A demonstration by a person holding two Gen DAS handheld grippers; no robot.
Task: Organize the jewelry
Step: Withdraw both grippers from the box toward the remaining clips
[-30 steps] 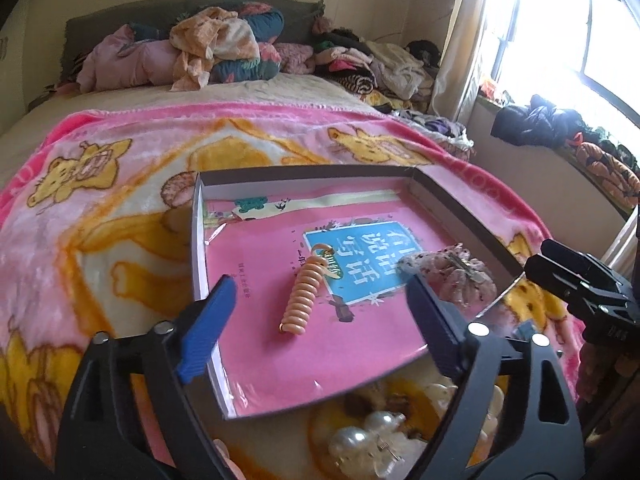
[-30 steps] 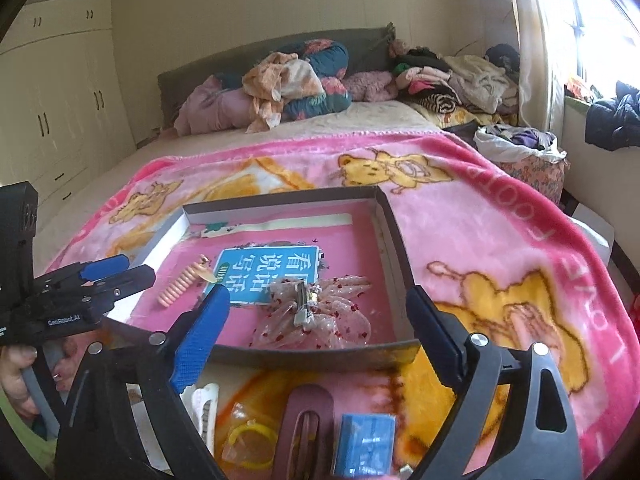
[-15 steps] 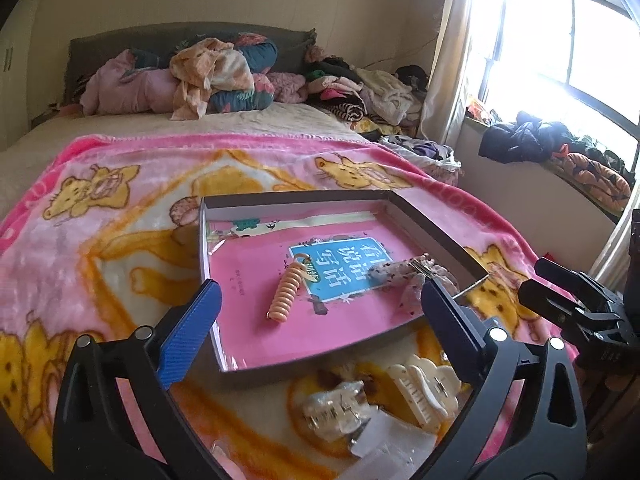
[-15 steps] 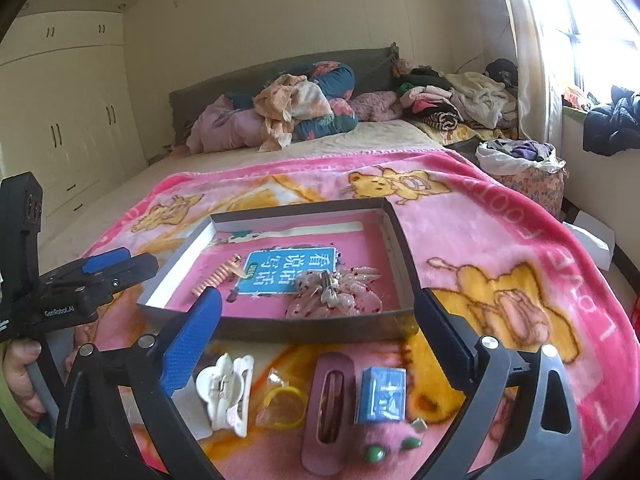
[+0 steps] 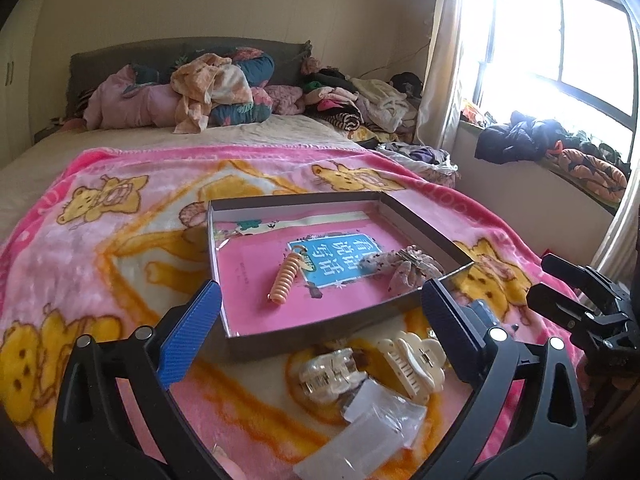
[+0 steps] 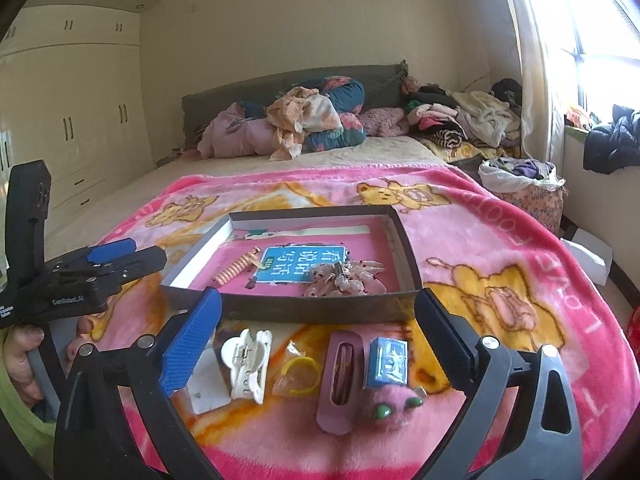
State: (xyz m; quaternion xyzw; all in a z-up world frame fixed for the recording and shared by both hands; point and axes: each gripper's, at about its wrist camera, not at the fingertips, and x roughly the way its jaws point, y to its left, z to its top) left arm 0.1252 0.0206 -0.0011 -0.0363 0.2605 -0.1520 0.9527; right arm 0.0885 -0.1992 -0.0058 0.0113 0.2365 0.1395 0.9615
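Note:
A shallow grey box [image 5: 424,228] [image 6: 312,309] with a pink floor lies on the pink blanket. In it are an orange spiral hair tie [image 5: 285,280] [image 6: 234,268] and a sheer spotted bow clip [image 5: 408,270] [image 6: 340,278]. In front of the box lie a cream claw clip [image 5: 412,364] [image 6: 248,364], a clear claw clip [image 5: 326,372], a mauve oval clip [image 6: 340,380], a small blue box [image 6: 387,362], a yellow band in a bag [image 6: 298,372] and a pink fuzzy piece [image 6: 390,412]. My left gripper [image 5: 320,332] and right gripper [image 6: 318,336] are both open and empty, above these loose items.
The pink cartoon blanket [image 5: 120,248] covers the bed's near end. Piled clothes and pillows [image 5: 208,92] lie by the headboard. A basket of laundry [image 6: 524,192] stands at the bed's right, below the window. Wardrobes [image 6: 68,128] line the left wall.
Both grippers have pulled back and up from the box, both still open. The loose clips in front of the box have come into view.

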